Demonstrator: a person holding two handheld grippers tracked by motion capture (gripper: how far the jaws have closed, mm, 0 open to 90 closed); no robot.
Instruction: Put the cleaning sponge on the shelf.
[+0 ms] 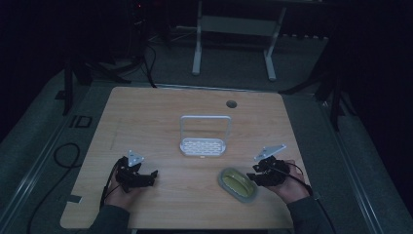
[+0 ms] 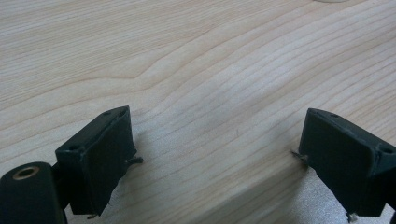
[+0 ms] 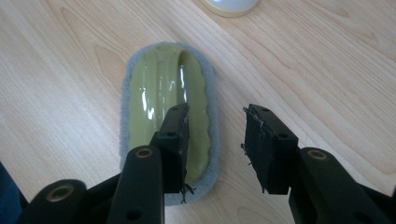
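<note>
An oval scrubbing pad (image 1: 237, 184), olive-green on top with a grey felt rim, lies flat on the wooden table (image 1: 195, 107) at the front right. In the right gripper view the pad (image 3: 154, 88) is straight ahead. My right gripper (image 3: 217, 112) is open, one jaw over the pad's near end and the other over bare wood beside it. From above, the right gripper (image 1: 256, 173) is at the pad's right end. My left gripper (image 1: 152, 176) is at the front left, and in its own view this gripper (image 2: 217, 121) is open above bare wood with nothing between its jaws.
A white slotted rack (image 1: 203, 146) with a tall hoop handle stands at the table's middle. A round cable hole (image 1: 231, 104) is near the far edge. A white desk frame (image 1: 234, 44) stands on the floor beyond. Cables (image 1: 63, 156) lie left of the table.
</note>
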